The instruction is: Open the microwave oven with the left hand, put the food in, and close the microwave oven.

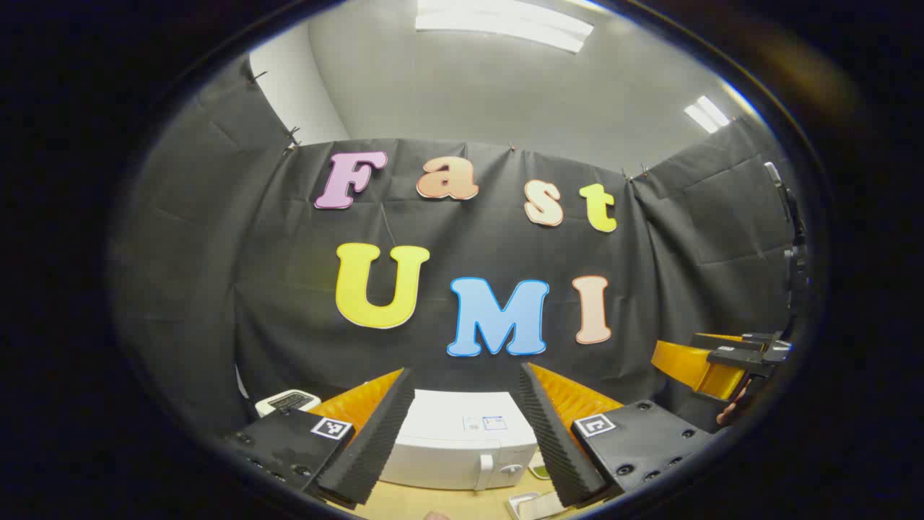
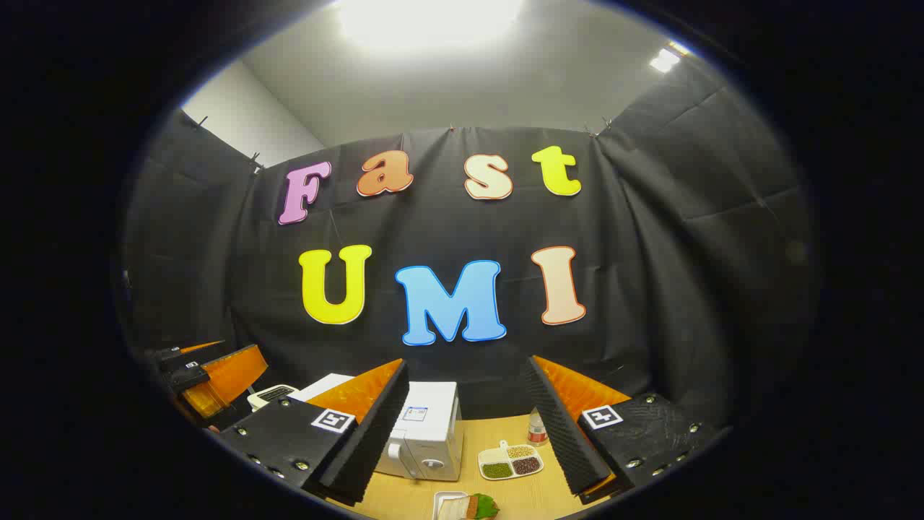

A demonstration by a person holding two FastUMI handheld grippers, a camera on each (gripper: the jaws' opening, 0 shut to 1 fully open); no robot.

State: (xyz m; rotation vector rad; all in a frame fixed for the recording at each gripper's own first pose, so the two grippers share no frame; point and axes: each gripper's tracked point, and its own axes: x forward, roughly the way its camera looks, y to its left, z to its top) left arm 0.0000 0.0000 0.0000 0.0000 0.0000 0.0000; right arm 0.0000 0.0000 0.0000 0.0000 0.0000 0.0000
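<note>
The white microwave point(image 1: 462, 440) stands on the wooden table with its door closed and its handle point(image 1: 485, 469) at the right of the door. My left gripper point(image 1: 467, 372) hovers open above and in front of it, nothing between its fingers. The food, a sandwich with a green leaf on a white plate point(image 2: 465, 507), lies on the table near the front, right of the microwave point(image 2: 433, 433). My right gripper point(image 2: 468, 362) is open too, held above the table and touching nothing. The left gripper point(image 2: 209, 375) also appears at the far left of the right gripper view.
A white toaster point(image 2: 271, 395) sits left of the microwave. A divided white dish of beans point(image 2: 511, 461) and a small bottle point(image 2: 535, 427) stand right of it on the table point(image 2: 505, 433). The right gripper point(image 1: 722, 361) and a hand show at the far right.
</note>
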